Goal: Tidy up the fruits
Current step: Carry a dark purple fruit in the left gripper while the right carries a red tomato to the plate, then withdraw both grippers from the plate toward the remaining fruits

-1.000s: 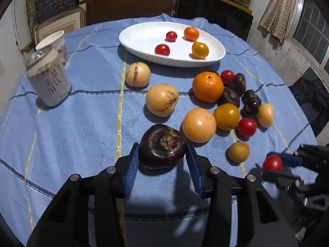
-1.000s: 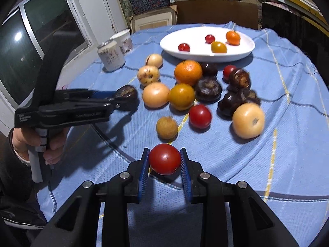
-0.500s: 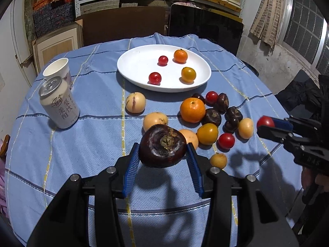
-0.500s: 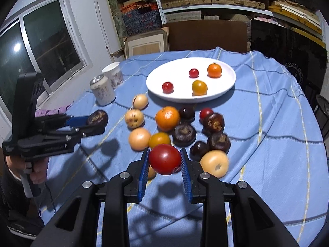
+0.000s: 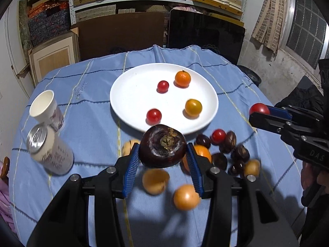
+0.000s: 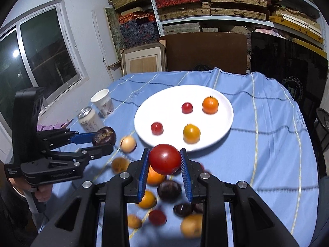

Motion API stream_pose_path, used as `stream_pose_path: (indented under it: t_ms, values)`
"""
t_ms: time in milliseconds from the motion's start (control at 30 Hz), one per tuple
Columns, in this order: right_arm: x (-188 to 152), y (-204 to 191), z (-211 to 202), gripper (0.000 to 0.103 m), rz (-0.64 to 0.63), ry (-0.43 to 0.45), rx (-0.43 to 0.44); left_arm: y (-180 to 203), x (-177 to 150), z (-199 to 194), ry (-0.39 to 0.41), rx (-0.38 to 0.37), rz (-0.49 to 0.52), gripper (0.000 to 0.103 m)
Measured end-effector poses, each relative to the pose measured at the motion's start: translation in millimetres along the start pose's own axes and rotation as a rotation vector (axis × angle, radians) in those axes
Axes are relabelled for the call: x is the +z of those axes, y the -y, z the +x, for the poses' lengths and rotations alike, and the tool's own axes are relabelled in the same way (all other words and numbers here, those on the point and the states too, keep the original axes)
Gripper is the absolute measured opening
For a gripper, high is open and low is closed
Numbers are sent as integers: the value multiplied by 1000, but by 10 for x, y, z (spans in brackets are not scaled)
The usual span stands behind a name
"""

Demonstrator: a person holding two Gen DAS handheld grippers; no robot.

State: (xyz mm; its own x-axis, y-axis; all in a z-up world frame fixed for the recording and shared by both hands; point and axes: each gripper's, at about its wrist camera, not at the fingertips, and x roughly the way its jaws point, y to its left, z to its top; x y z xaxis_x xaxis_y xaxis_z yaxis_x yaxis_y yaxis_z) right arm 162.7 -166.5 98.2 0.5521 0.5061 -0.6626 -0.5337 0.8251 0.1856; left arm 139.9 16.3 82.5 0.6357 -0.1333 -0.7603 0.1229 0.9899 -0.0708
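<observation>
My left gripper (image 5: 162,160) is shut on a dark purple mangosteen (image 5: 162,146), held in the air just short of the white plate (image 5: 127,96). My right gripper (image 6: 165,165) is shut on a red tomato (image 6: 165,159), also raised near the plate's (image 6: 224,121) front edge. The plate holds two small red tomatoes, an orange one and a yellow one. Below both grippers, several loose fruits lie blurred on the blue tablecloth (image 5: 92,111): orange, yellow, red and dark ones. Each gripper shows in the other's view: the right gripper (image 5: 261,113), the left gripper (image 6: 102,142).
A drink can (image 5: 50,150) and a paper cup (image 5: 46,108) stand at the table's left. A person's hand (image 6: 43,193) grips the left tool. Wooden boards, a dark panel and shelves of boxes rise behind the table; a window is on the left wall.
Both grippers have risen off the table and moved toward the plate, each carrying its fruit. The loose fruits now lie lower in both views.
</observation>
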Motion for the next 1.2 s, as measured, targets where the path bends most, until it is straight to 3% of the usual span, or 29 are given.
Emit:
stream_pose_path:
  t_ms: [333,600,700,733,800,867,1100,1167,1200]
  values:
    - [315,446,805,30,101,-72,-52,-209,590,719,-56,82,-11,45]
    - [373,592,1287,30,127,-145,-90,-329,676,1230,-130,119,-51,45]
    - [369,609,1335,34,145,-146,-85,-351,691,1269,-116,123,-66,46]
    - [362,614,1338,44,156,-150,-87,-351,696,1267,-112,130,-70,49]
    - [343,614,1320,44,161,-143,-86,-330,690,1192,-75,173,-71,66]
    - [326,603,1268,44,160,-130,-89,-289,699,1097,-47,188,-49,73]
    - [204,619,901,45,204,-92,-52,-176,567,756,-38,170,-27,73]
    - [131,611,754,49,214,-78,-41,-161,474,663,-39,147,-36,76]
    - [83,601,669,56,218,-67,-37,-145,409,608,-43,136,-36,80]
